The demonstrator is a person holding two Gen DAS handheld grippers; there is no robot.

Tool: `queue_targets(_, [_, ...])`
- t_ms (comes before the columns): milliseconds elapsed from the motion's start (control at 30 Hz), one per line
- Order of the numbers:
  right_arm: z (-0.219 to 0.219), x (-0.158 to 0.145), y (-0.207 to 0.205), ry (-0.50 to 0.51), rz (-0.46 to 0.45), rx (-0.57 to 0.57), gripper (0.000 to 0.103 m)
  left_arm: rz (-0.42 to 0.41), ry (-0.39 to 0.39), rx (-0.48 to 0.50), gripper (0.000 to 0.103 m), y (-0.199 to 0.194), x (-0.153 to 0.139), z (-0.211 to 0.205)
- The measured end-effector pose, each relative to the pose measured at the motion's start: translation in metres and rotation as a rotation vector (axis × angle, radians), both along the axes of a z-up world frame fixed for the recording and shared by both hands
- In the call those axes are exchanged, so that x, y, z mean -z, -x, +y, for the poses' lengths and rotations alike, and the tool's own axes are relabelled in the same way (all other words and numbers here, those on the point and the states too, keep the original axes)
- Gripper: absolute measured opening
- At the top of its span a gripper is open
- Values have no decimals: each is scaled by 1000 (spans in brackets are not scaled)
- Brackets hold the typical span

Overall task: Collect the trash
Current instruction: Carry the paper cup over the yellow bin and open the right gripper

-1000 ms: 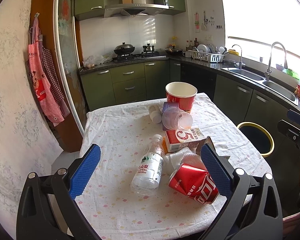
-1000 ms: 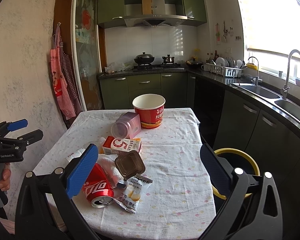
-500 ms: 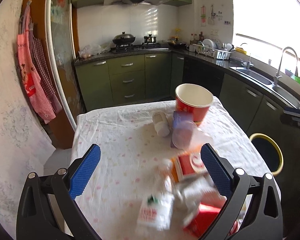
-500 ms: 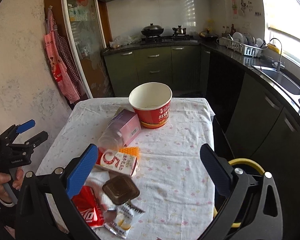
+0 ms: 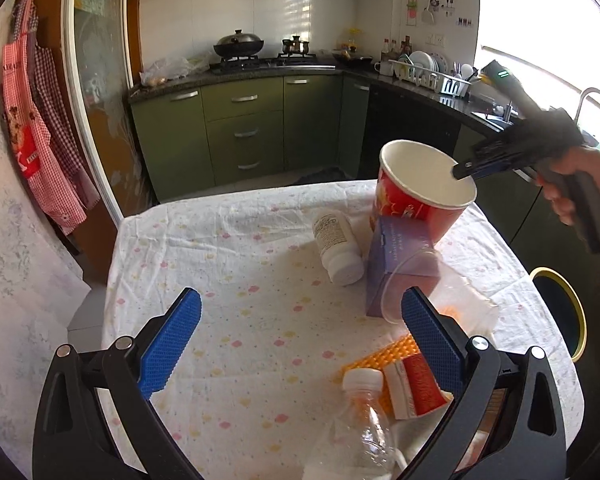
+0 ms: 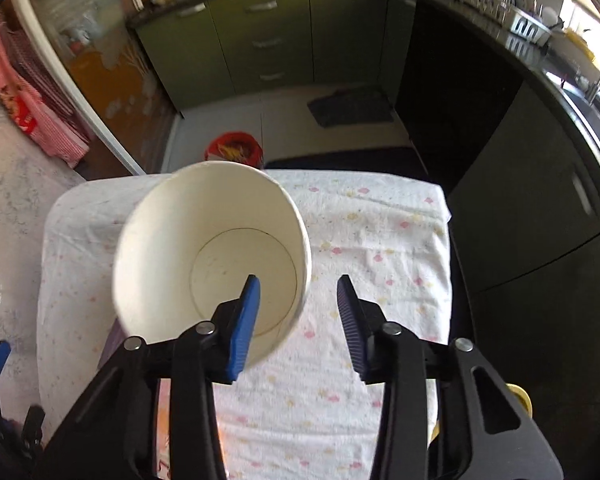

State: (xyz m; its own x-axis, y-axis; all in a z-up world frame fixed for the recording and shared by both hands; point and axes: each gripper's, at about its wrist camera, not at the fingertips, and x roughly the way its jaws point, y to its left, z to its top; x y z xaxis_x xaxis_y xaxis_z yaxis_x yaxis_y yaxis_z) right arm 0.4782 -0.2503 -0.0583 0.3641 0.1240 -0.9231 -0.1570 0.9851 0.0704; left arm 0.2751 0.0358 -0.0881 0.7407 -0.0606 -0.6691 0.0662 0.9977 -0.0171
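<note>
A red paper cup with a white inside stands at the far side of the table. My right gripper points down over it, one finger inside and one outside the right wall. Its jaws are closing, and the pads stand apart from the wall. In the left wrist view its tip dips into the cup mouth. My left gripper hangs open over the cloth, holding nothing. Near it lie a white pill bottle, a purple box, a clear plastic cup, a water bottle and a red-and-white carton.
A yellow-rimmed bin stands on the floor right of the table. A red bucket sits on the floor beyond the far edge. Green cabinets and a dark counter line the back and right walls. A person's hand holds the right gripper.
My right gripper swung forward and tipped down over the red cup, and its jaws narrowed. My left gripper advanced over the table; the crushed red can dropped out of its view.
</note>
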Motion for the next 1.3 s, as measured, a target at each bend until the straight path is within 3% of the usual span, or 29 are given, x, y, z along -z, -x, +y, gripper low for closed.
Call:
queue_targets(33, [2, 6, -6, 15, 16, 1, 35, 2, 2, 3, 99, 0, 2, 1])
queue_targets(100, [8, 17, -17, 35, 45, 7, 17, 8, 5, 11, 99, -1, 5, 2])
queue_targets(167, [10, 25, -23, 41, 64, 12, 7, 12, 13, 14, 99, 2, 7, 4])
queue_targets(333, [-1, 23, -23, -18, 77, 30, 4, 0, 25, 9, 99, 13, 0, 6])
queue_targets(467, [-22, -15, -1, -79, 30, 33, 4, -21, 23, 15, 99, 32, -12, 1])
queue_targets(633, [-83, -72, 63, -149, -40, 64, 4, -62, 5, 46, 99, 63, -31, -15])
queue_targets(767, [-158, -81, 122, -120, -47, 161, 4, -77, -2, 79, 99, 83, -40, -34])
queue_targets(900, [-231, -49, 163, -65, 2, 287, 5, -69, -4, 113, 99, 95, -43, -57])
queue_targets(1033, [-279, 9, 177, -52, 68, 364, 5, -50, -23, 140, 99, 102, -43, -85])
queue_targets(1300, [-301, 120, 157, -77, 205, 391, 5, -11, -75, 148, 99, 100, -40, -113])
